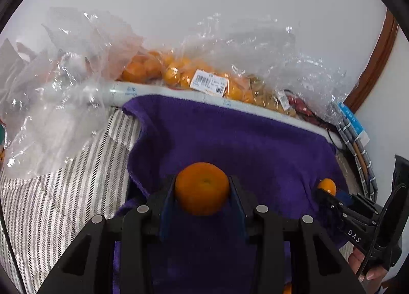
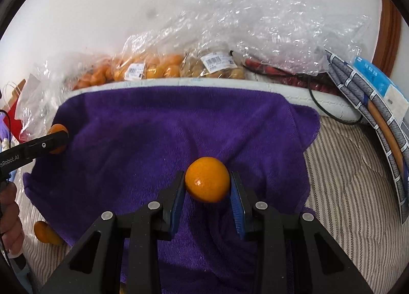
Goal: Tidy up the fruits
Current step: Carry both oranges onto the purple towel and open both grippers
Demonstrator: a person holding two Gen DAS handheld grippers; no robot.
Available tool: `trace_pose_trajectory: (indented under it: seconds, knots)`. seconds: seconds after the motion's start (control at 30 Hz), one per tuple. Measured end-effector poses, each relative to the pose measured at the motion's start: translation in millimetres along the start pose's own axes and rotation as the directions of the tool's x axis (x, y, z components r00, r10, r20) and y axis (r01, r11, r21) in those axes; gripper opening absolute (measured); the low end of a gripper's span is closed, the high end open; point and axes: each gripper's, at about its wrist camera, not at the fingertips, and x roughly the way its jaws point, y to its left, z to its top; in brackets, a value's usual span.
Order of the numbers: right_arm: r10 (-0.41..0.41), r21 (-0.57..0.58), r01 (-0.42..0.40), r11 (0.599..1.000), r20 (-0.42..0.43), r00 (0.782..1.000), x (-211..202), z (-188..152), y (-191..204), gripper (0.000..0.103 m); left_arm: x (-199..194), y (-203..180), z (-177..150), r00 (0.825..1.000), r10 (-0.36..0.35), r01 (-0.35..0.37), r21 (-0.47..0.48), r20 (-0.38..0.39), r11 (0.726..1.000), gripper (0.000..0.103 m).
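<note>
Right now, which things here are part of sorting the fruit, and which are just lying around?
Part of the job:
left gripper, gripping an orange
right gripper, around a second orange
purple towel
bagged oranges
loose orange

Lying about:
black cable
empty plastic wrap
striped bedding

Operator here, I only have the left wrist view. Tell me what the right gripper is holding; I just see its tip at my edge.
Observer: The right gripper holds its own orange between both pads, above the purple towel.
Operator: Report any loose fruit I can't see.
Observer: One loose orange lies off the towel's left edge on the striped bedding.
Operator: Say what is behind the towel on the right.
Observer: A second labelled bag holding paler, brownish fruit sits right of the orange bag.
</note>
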Motion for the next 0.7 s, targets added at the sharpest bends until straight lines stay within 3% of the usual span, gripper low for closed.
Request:
trace_pose_trajectory:
  seconds: [0.3, 0.37, 0.43, 0.47, 0.7]
  knots:
    - [0.002, 0.004, -0.002, 1.000, -0.021, 1.000, 4, -2, -1, 0.035, 14, -1, -4, 0.999, 0.026, -0.025, 0.006, -0.035, 1.000, 0.039]
    - [0.004, 0.011, -0.003, 1.000, -0.020, 1.000, 3, -2, -2, 0.039, 14, -2, -4, 0.999, 0.030, -0.029, 0.011, -0.037, 1.000, 0.039]
    - [0.008, 0.025, -0.008, 1.000, -0.021, 1.000, 1, -2, -4, 0.054, 15, -3, -5, 0.999, 0.038, -0.037, 0.018, -0.037, 0.999, 0.039]
    - [0.009, 0.031, -0.009, 0.999, -0.019, 1.000, 0, -2, -4, 0.056, 15, -3, -5, 0.999, 0.039, -0.038, 0.018, -0.037, 0.999, 0.039]
    - [-0.032, 0.036, 0.030, 0.999, 0.064, 0.997, -25, -4, -6, 0.058, 10, -2, -4, 0.999, 0.034, -0.033, 0.009, -0.022, 0.999, 0.039]
